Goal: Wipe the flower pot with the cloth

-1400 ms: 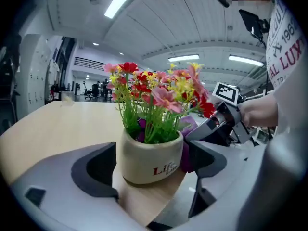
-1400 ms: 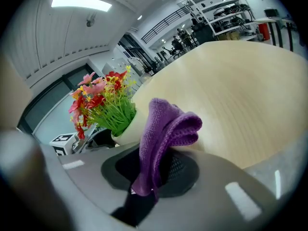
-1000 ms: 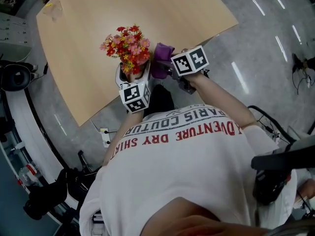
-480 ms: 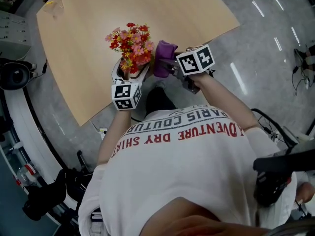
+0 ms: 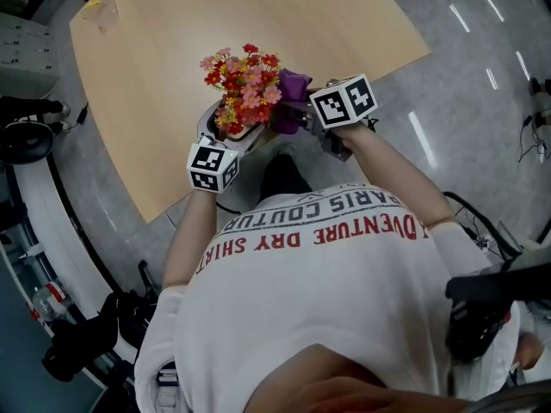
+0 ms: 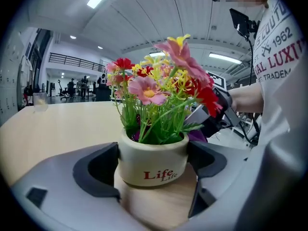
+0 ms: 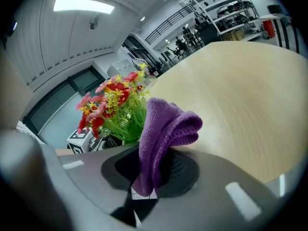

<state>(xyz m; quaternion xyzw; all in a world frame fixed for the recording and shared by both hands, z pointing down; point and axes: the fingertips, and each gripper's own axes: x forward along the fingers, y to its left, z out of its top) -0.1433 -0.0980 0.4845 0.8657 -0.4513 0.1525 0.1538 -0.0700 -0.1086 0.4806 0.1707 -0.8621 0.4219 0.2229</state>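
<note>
The left tongs [image 6: 155, 166] clamp a cream flower pot [image 6: 153, 153] from both sides, one dark pad against each flank of it. The pot, lettered "Life" in red, stands on the desk [image 5: 215, 33] right at its near edge and holds a bunch of red, pink and yellow flowers [image 6: 159, 90] on green stems. The right tongs [image 7: 151, 170] are closed on a folded purple cloth [image 7: 163, 129], which sticks up out of them. The cloth sits just beside the pot, on the side away from the left tongs; whether it touches the pot's wall cannot be told. A clear cup [image 5: 102, 11] stands at the desk's far corner, well apart from the rest.

Compared with a second ago, the left tongs' marker cube [image 5: 211, 163] has swung outward to the left, and the bouquet has tipped toward the cloth, so blossoms now overlap its purple folds in the head view. The right tongs have hardly shifted, and both grips are unchanged.
</note>
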